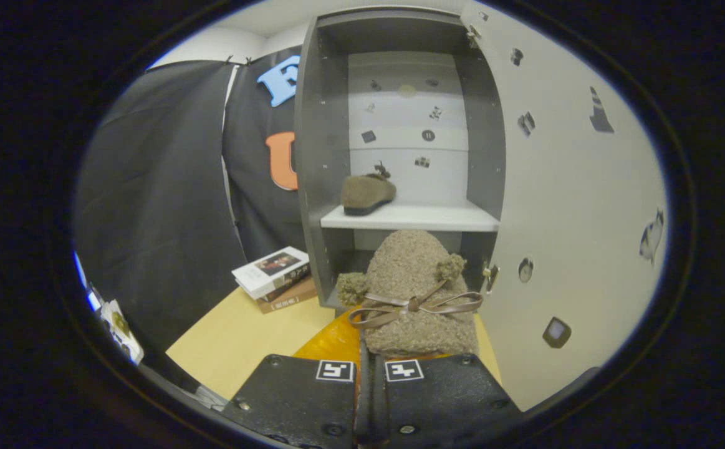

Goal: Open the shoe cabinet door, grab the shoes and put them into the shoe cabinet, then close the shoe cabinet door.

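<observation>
My gripper (369, 369) is shut on a fuzzy tan shoe (415, 293) with a brown bow and two pom-poms. The shoe sticks out ahead of the fingers, toe toward the cabinet. The grey shoe cabinet (321, 162) stands just beyond it, and its white door (574, 206) is swung wide open on the right. A second tan shoe (367, 193) rests on the left part of the white shelf (437, 218) inside. The held shoe hangs in front of the lower compartment, just under the shelf's front edge.
A small stack of books (276, 277) lies on the light wooden tabletop (244, 337) left of the cabinet's foot. An orange surface (331, 343) shows under the held shoe. Small stickers dot the cabinet's back wall and door.
</observation>
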Demonstrator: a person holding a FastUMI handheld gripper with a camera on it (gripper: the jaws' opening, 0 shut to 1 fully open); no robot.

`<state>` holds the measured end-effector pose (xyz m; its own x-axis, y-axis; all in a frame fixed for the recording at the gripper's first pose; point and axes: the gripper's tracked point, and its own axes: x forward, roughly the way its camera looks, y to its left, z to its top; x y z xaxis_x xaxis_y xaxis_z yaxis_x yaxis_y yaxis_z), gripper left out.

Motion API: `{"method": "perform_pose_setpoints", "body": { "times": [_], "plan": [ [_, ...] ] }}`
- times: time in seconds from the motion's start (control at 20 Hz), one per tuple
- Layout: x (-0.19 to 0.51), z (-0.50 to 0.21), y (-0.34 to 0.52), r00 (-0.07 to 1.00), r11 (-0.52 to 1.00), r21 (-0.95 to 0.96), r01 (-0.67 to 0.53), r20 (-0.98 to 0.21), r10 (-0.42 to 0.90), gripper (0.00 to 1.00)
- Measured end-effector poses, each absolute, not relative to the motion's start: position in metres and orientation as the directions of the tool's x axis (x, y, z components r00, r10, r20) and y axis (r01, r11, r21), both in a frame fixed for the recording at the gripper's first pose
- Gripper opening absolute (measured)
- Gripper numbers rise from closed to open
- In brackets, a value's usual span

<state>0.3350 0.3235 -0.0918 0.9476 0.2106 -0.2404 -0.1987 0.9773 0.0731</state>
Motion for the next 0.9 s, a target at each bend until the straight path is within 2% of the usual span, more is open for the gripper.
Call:
{"method": "perform_pose_setpoints", "body": {
  "times": [0.45, 0.9],
  "plan": [
    [0.408, 0.01, 0.32, 0.98, 0.986, 0.036, -0.162, -0.115, 0.165, 0.05],
    [0.522, 0.048, 0.315, 0.986, 0.991, 0.028, -0.129, -0.098, 0.132, 0.06]
  ]
}}
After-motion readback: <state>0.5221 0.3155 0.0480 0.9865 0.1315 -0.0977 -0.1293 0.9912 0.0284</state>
